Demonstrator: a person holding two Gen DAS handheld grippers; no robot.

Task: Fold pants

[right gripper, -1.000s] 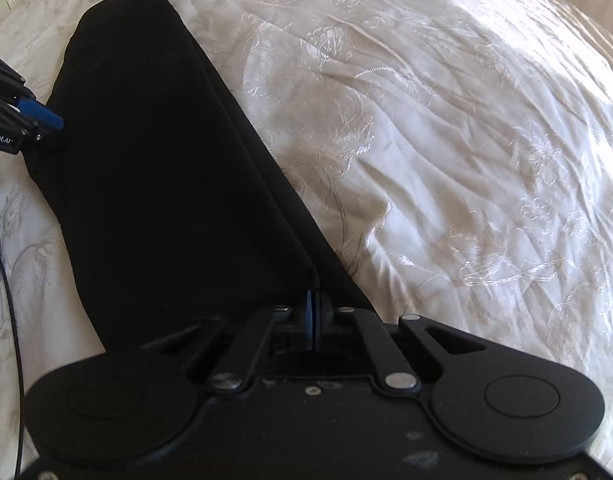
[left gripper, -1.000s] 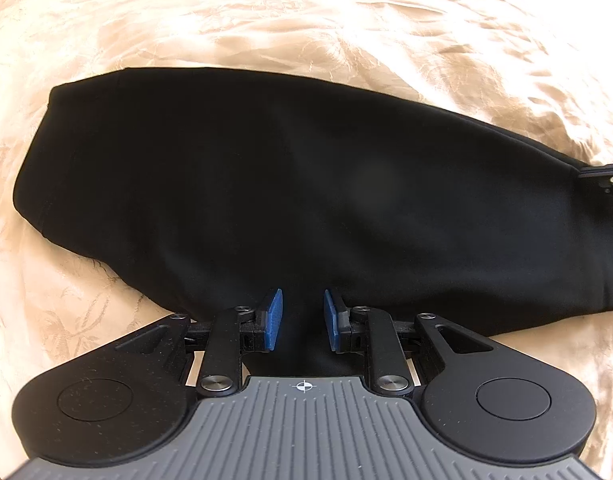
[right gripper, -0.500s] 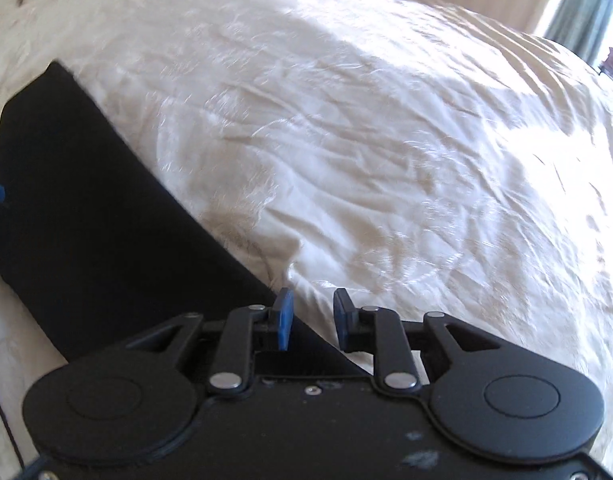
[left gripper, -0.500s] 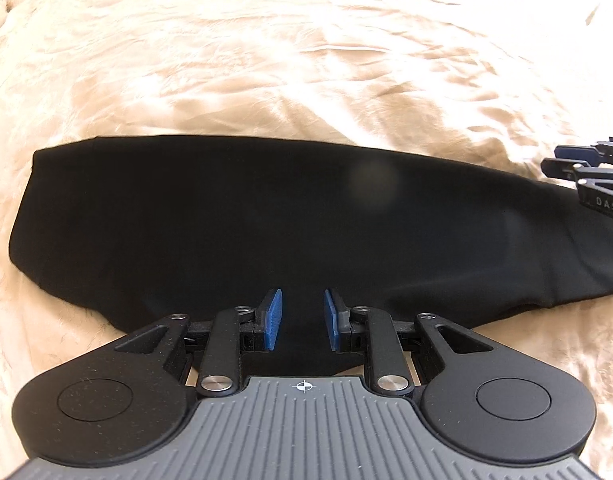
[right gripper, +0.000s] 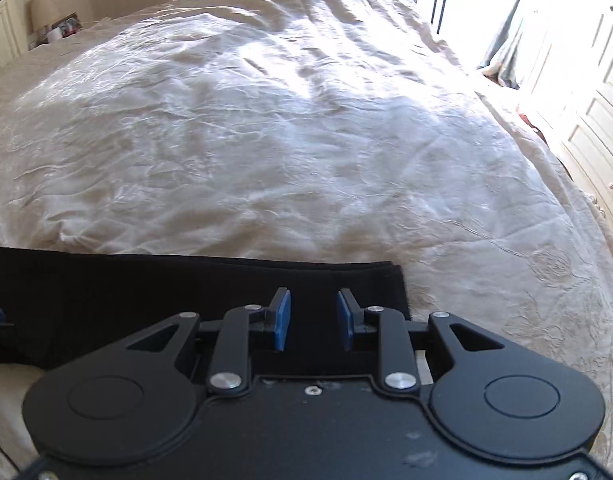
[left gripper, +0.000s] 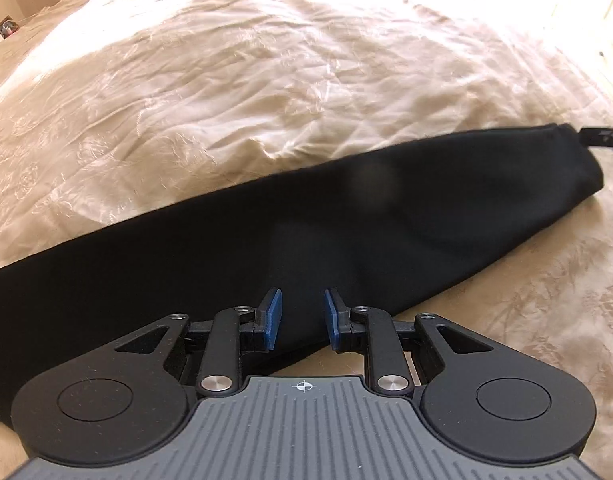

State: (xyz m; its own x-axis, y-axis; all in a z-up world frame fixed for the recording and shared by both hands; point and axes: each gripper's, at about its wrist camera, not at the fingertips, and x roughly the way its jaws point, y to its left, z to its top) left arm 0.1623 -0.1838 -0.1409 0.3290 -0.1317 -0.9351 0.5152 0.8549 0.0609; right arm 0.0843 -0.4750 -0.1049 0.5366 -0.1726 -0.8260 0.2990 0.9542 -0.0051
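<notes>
Cream bedspread [left gripper: 266,92] under flat black pants [left gripper: 346,232]

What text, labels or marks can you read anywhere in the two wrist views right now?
No readable words in either view.
Right gripper, seen at the left wrist view's edge: pale marking, too blurred to read.
Left gripper: a white crosshair symbol on its grey ribbed body, no lettering.
Pants: no label visible.

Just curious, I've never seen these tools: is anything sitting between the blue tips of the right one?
Nothing is gripped. In the right wrist view, the right gripper is open, and only the black pants on the bedspread show through the gap.
</notes>
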